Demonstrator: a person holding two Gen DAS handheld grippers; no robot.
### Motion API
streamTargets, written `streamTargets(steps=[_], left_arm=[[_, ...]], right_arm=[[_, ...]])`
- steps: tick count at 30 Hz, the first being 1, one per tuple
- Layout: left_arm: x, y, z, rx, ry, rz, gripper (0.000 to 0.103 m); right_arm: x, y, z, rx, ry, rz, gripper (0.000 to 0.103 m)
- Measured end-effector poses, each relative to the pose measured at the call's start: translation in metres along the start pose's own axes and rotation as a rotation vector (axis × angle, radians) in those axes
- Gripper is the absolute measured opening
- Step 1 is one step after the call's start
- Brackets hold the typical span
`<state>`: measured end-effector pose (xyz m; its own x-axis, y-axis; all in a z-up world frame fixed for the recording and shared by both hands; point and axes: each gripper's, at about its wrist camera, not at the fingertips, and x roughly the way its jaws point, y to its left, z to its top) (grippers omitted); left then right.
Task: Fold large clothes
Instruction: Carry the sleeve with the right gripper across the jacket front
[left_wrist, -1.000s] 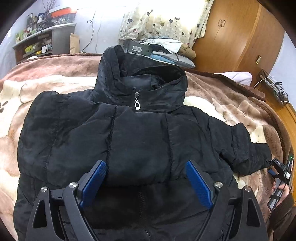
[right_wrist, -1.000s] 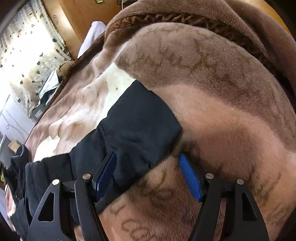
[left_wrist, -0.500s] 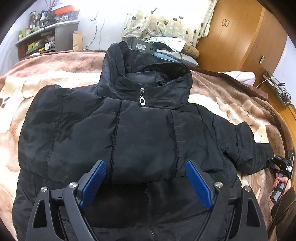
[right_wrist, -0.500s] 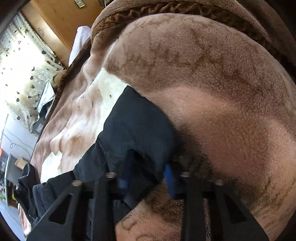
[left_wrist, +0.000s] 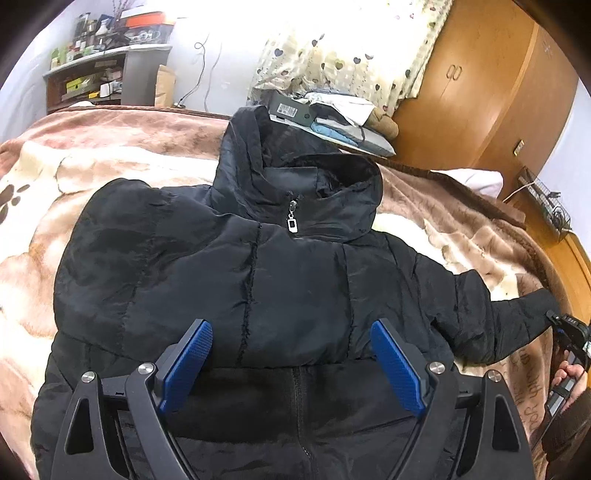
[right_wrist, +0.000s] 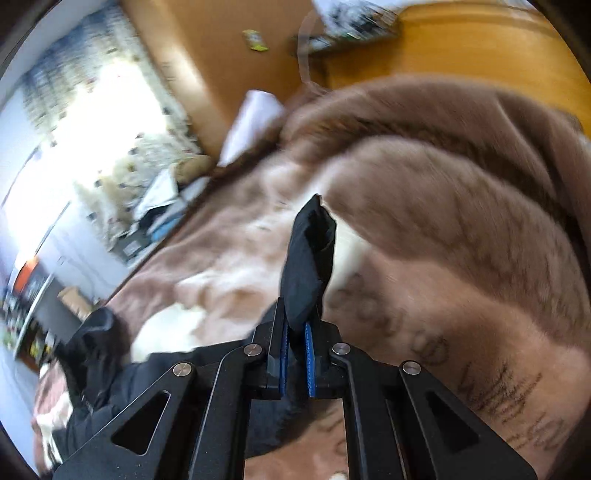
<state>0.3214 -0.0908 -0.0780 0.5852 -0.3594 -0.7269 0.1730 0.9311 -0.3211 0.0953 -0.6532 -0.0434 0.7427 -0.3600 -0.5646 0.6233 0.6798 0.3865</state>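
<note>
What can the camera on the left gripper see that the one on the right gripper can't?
Only the left wrist view shows the whole front of the jacket, its hood and zipper pull, with the open left gripper over the hem. Only the right wrist view shows the right gripper shut on the cuff, the cuff end standing up between the pads. Both show the brown blanket, the wardrobe and the pile of clothes at the head of the bed.

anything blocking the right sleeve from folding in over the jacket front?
Nothing visible. The right gripper is shut on the sleeve cuff, clear of the blanket. The jacket front lies bare; the open left gripper hovers over its lower part.
</note>
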Motion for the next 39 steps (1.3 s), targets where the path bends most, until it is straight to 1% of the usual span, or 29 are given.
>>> streamTargets(steps=[2, 4, 7, 9, 14, 18, 20, 23, 28, 32, 35, 39], left_arm=[[-0.005, 0.003, -0.001, -0.017, -0.005, -0.009, 0.088], [-0.009, 0.007, -0.003, -0.035, -0.002, -0.023, 0.088], [-0.016, 0.011, -0.003, -0.037, -0.013, -0.023, 0.088], [-0.022, 0.014, -0.002, -0.042, -0.025, -0.024, 0.088], [-0.035, 0.022, 0.003, -0.057, -0.044, -0.036, 0.088], [-0.048, 0.033, 0.008, -0.066, -0.074, -0.034, 0.088], [-0.053, 0.042, 0.008, -0.077, -0.085, -0.024, 0.088], [-0.058, 0.055, 0.011, -0.085, -0.087, -0.01, 0.088], [-0.067, 0.075, 0.014, -0.085, -0.1, 0.002, 0.088], [-0.072, 0.096, 0.013, -0.119, -0.112, 0.009, 0.088], [-0.073, 0.113, 0.01, -0.136, -0.112, 0.029, 0.088], [-0.073, 0.134, 0.008, -0.165, -0.107, 0.049, 0.088]], right_arm=[[-0.017, 0.026, 0.0, -0.082, -0.026, 0.018, 0.007], [-0.029, 0.045, 0.001, -0.119, -0.048, 0.059, 0.007], [-0.047, 0.077, -0.001, -0.158, -0.066, 0.131, 0.007], [-0.061, 0.106, -0.003, -0.227, -0.099, 0.157, 0.007], [-0.087, 0.173, -0.022, -0.407, -0.148, 0.231, 0.007], [-0.094, 0.214, -0.04, -0.485, -0.142, 0.315, 0.007], [-0.096, 0.232, -0.052, -0.503, -0.132, 0.362, 0.007], [-0.095, 0.262, -0.074, -0.544, -0.095, 0.435, 0.007], [-0.094, 0.304, -0.113, -0.621, -0.05, 0.515, 0.007], [-0.083, 0.336, -0.149, -0.656, 0.009, 0.56, 0.007], [-0.072, 0.361, -0.178, -0.681, 0.053, 0.586, 0.007], [-0.056, 0.382, -0.208, -0.684, 0.125, 0.609, 0.007]])
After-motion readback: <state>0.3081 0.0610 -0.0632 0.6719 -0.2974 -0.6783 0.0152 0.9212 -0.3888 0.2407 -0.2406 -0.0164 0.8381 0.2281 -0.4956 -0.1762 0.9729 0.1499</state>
